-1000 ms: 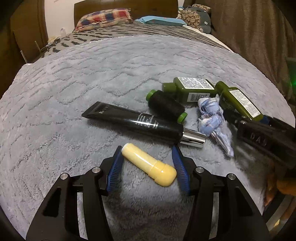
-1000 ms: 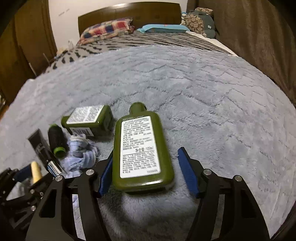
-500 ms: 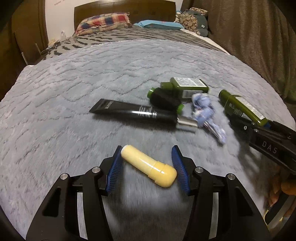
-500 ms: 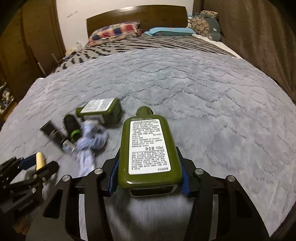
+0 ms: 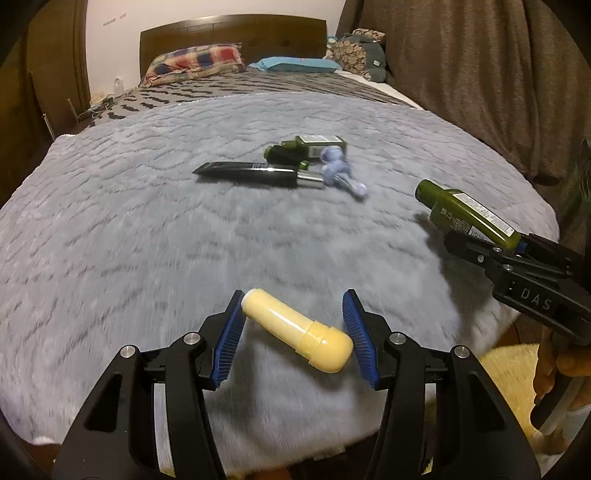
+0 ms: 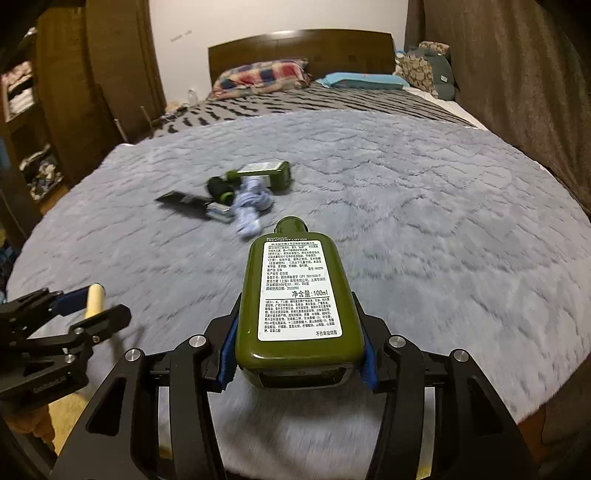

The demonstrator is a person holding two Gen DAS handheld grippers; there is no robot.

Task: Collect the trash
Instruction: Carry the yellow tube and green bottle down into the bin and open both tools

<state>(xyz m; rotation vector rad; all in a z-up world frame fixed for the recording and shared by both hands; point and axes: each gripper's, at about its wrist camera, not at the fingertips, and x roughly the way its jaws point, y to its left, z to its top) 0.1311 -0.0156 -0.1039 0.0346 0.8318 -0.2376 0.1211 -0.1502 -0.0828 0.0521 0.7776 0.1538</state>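
Left tongs [image 5: 293,334] grip the pale yellow plastic tube [image 5: 295,334] diagonally; right tongs [image 6: 295,354] clamp the flat green lotion bottle [image 6: 297,299]. Carry both level off the bed's [image 6: 443,229] near edge.

A grey fluffy blanket [image 5: 147,229] covers the near part of the bed. Behind it lies a grey cover with black pattern [image 6: 332,101]. At the far end stands a dark wooden headboard [image 6: 299,48]. Before the headboard lies a checked pillow in red, blue and yellow [image 5: 194,62], and to the right of it a light blue pillow [image 6: 364,80]. In the far right corner there is a patterned cushion [image 5: 356,51] beside something dark teal. A brown curtain [image 5: 480,74] hangs along the right side. On the left stands wooden furniture [image 6: 85,85]. The far wall [image 6: 258,18] is white.
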